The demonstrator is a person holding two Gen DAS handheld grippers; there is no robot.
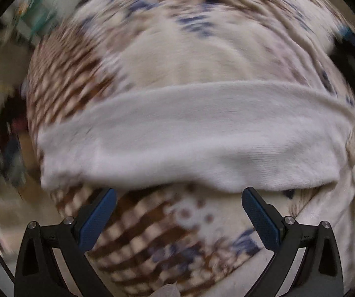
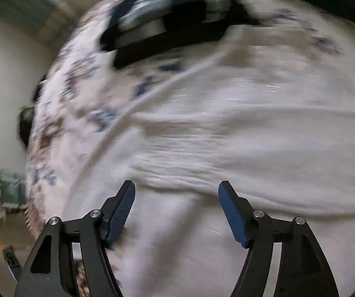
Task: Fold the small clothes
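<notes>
Work surface is a bed or table under a patterned blanket [image 1: 83, 84] with brown checks and blue motifs, and the white garment [image 1: 189, 136] lies across it as a folded band. Left gripper [image 1: 178, 195] is spread wide just short of its near edge, right gripper [image 2: 176, 189] is also wide over white cloth [image 2: 227, 148], both empty. Everything's motion-blurred, so I'd worry about a pinch grabbing the blanket too, or only one layer.

My folded white garment [image 1: 187, 136] lies across the patterned blanket [image 1: 152, 235], just beyond my left gripper [image 1: 178, 212]. Beyond my right gripper [image 2: 176, 208], a striped dark garment [image 2: 167, 24] sits on the blanket's far edge.
</notes>
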